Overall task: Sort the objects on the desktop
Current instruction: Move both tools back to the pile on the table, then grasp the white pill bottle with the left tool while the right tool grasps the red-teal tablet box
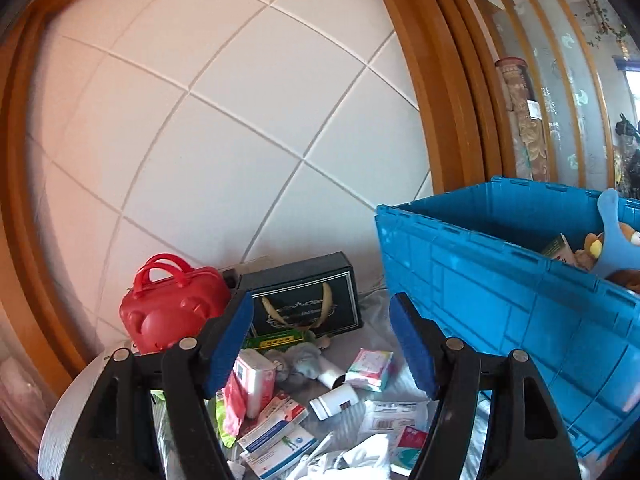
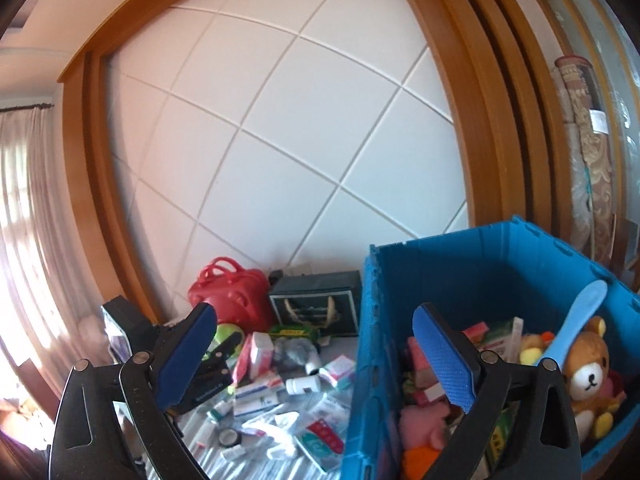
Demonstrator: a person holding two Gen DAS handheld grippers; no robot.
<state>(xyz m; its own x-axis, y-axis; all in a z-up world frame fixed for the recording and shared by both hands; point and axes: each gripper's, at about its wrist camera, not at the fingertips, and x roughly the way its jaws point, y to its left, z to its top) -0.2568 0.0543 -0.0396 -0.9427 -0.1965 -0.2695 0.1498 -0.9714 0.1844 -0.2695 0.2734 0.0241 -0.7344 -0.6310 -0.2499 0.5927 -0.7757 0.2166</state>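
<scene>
Both tongs, left and right, gape wide and empty. The white bottle on the near table looks light, stiff, slippery; grip its middle.

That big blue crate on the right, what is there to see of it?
The blue crate is a large open-topped bin of what looks like hard moulded plastic, with ribbed side walls and a notched rim. It stands upright on the table, right of the scattered small packets. Inside lies a jumble: a brown teddy bear, a pale blue spoon-shaped utensil leaning up, pink soft things and small boxes. The right gripper, open and empty, straddles its near left corner without visibly touching it.
</scene>
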